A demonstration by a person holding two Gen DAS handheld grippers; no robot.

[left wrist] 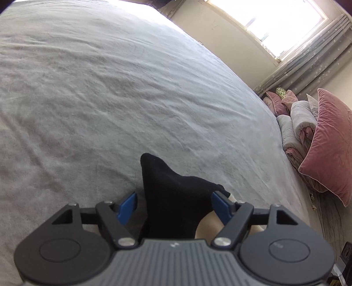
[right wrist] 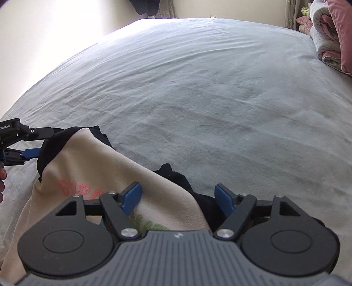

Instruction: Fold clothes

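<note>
A cream garment (right wrist: 92,167) with black sleeves and a pink and green print lies bunched at the near edge of the grey bed (right wrist: 198,88). In the left wrist view, a black part of the garment (left wrist: 173,209) rises in a peak between the wide-apart blue pads of my left gripper (left wrist: 173,195), which is open. My right gripper (right wrist: 177,186) is open too, its pads spread over the cream cloth and a black fold (right wrist: 173,173). The left gripper (right wrist: 45,142) also shows at the left of the right wrist view, at the garment's black end.
The wrinkled grey bed sheet (left wrist: 110,88) stretches far ahead. Pink pillows (left wrist: 330,143) and a rolled grey quilt (left wrist: 301,123) are stacked at the bed's head. A bright window (left wrist: 270,19) with curtains is behind them. A hand (right wrist: 2,176) shows at the left edge.
</note>
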